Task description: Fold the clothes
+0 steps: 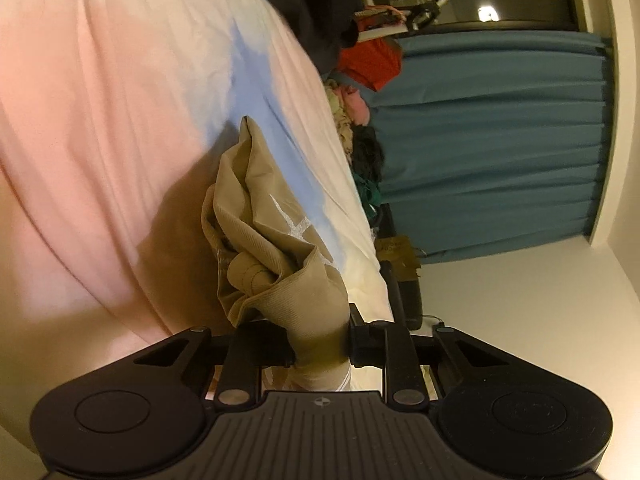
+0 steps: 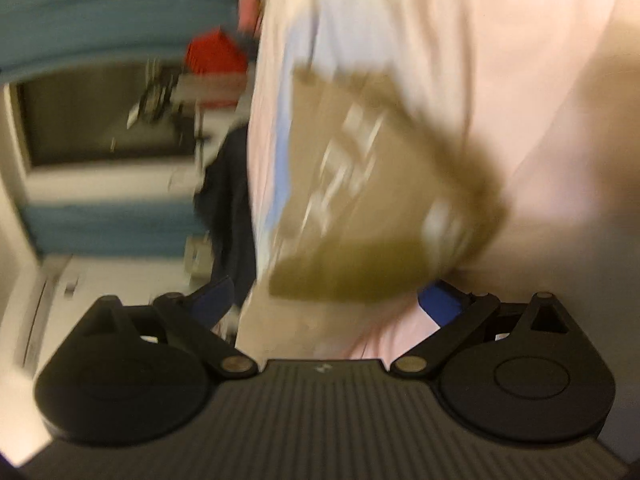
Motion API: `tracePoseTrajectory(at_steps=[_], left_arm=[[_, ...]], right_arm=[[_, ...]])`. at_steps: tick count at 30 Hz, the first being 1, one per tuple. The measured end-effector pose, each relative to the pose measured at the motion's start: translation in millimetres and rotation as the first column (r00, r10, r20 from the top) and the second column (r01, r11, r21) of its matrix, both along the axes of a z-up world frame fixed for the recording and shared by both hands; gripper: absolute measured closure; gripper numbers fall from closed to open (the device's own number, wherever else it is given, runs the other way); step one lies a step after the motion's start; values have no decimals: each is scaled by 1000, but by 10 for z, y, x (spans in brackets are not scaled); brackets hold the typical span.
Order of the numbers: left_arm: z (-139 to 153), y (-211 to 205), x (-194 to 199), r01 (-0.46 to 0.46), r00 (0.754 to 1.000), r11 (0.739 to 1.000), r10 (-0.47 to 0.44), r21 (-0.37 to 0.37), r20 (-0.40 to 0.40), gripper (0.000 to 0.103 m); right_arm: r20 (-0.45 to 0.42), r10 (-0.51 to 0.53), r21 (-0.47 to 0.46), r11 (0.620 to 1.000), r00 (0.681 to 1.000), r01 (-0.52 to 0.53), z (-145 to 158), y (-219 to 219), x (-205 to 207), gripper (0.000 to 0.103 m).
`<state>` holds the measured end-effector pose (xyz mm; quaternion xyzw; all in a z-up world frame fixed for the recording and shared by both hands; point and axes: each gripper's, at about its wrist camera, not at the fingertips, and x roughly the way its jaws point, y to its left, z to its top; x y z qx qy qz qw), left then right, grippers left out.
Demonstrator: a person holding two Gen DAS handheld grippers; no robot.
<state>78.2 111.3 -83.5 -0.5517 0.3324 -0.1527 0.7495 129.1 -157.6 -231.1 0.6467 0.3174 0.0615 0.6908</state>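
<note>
A tan garment (image 1: 264, 236) with a white printed mark hangs bunched from my left gripper (image 1: 320, 344), which is shut on its ribbed edge. It dangles over a bed sheet (image 1: 120, 120) of pink, white and pale blue. In the blurred right wrist view the same tan garment (image 2: 372, 192) with white lettering hangs flat in front of the sheet (image 2: 500, 60). My right gripper (image 2: 326, 300) stands open, its blue-padded fingers (image 2: 438, 300) spread wide just below the garment's lower edge, with nothing between them.
A heap of mixed clothes (image 1: 360, 120), among them a red piece (image 1: 372, 62) and a dark one (image 1: 316, 4), lies along the bed's far edge. Behind it hangs a teal curtain (image 1: 492, 140) and a white wall (image 1: 520, 312). The right wrist view shows a dark window (image 2: 104, 120).
</note>
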Motion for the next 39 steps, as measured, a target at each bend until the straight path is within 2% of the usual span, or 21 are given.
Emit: tracePoseTrajectory(at_steps=[2,3,5,8,15,22,27,32,35,39], left_arm=[[-30,11,3,-5,1000,1000,5,-6,-16,79],[-44,17,3,-8,1000,1000,8,-8,-23,79],[-62,30,-4,-12,999,1000,12,-3,-40,79],[-100,69,-21,-23,998,1000,22,-8,-67,79],[-76,161,-121,-36,997,999,35,-14,-75,80],[103,241,-335,1,998,999,-4,-44,-67,80],[335,236,-463,34,998,996,-38,-84,-48,80],[604,111,-437,101,994,993,-104,-62,-41,80],[787,-62,-273,139,989,989,-140,-41,-43,80],[996,-510,140,188,980,982,-186,25,-70,80]], right_arm=[[3,-1,-52,999,1000,2,50,13,-6,28],[5,-2,-78,997,1000,2,76,19,-8,31],[8,-3,-129,992,1000,4,126,32,-14,48],[13,-5,-206,979,1000,7,201,51,-22,65],[56,23,-370,929,998,0,444,79,-125,72],[107,40,-457,889,993,13,820,146,-429,75],[153,51,-486,874,987,30,1148,108,-627,75],[193,57,-501,864,980,48,1445,0,-776,75],[193,35,-469,881,981,61,1509,-217,-732,75],[178,-13,-416,905,984,87,1535,-599,-583,75]])
